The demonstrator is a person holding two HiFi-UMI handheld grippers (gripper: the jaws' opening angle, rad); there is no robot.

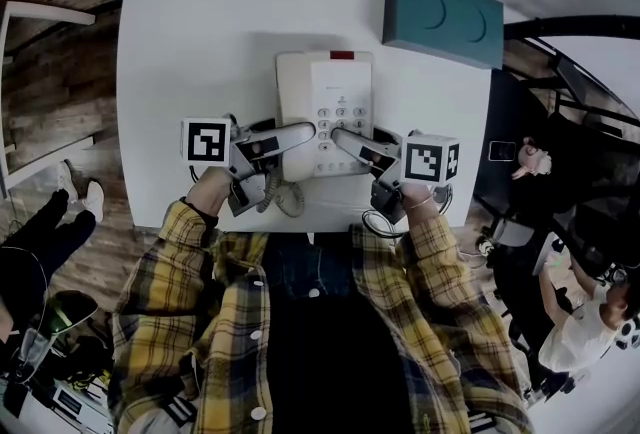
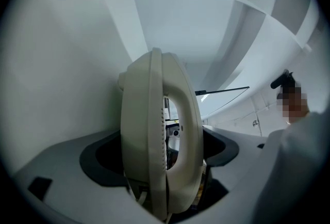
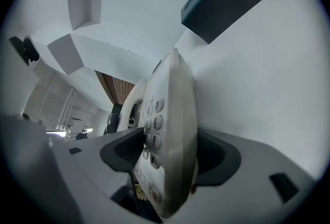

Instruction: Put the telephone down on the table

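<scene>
At the near edge of the table (image 1: 190, 32), straight ahead of the person, the cream telephone (image 1: 322, 112) lies flat with its keypad up, gripped from both sides. By my reading this is the set-down step itself. Whether the base already rests on the tabletop or hangs just above it, I cannot tell.

Left of the telephone, the left gripper (image 1: 300, 134) reaches in with its marker cube (image 1: 206, 141) outboard. Its own view shows the two jaws closed on the handset (image 2: 157, 135), which fills the gap between them. The coiled cord (image 1: 288, 197) hangs just beside the telephone's near left corner, close to the table edge.

Right of the telephone, the right gripper (image 1: 345, 139) mirrors it, and its jaws are clamped on the keypad side of the base (image 3: 167, 140), number keys against one pad. Farther right and beyond the telephone, well apart from it, a teal box (image 1: 443, 17) sits on the table.

The next move calls for the base to be level and fully down (no corner hanging off the near edge). Then both pairs of jaws should open together and back straight outward, so neither drags the handset off its cradle or catches the cord.

Both forearms, in yellow plaid sleeves, come in low from the person's body and angle inward toward the telephone. The grippers point at each other across it.
</scene>
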